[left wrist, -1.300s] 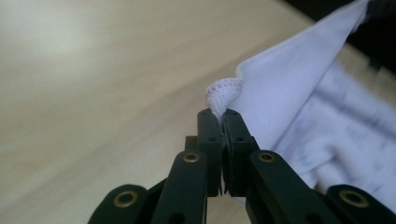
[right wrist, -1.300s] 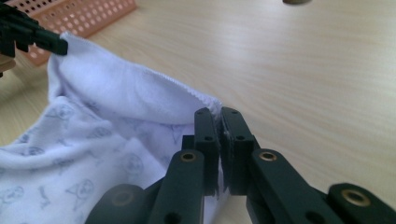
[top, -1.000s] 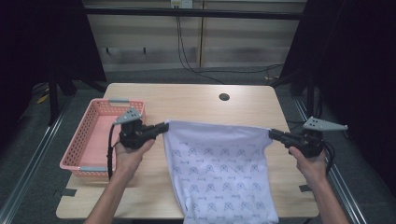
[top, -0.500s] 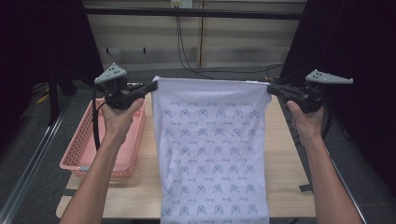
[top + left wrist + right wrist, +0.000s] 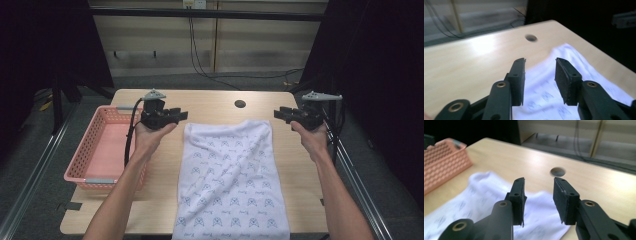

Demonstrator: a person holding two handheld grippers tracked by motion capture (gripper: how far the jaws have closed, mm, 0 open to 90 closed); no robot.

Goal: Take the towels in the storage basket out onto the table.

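Cloth (image 5: 230, 180) dropped flat, overhanging tabletop's (image 5: 210, 102) near edge | your left gripper (image 5: 181, 115) and right gripper (image 5: 279, 114): jaws just opened, empty.

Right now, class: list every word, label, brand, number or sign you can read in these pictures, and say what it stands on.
None can be read.
White cloth: a repeated small blue motif, too small and blurred to tell whether it holds letters.
Pink basket, table: no lettering shows.
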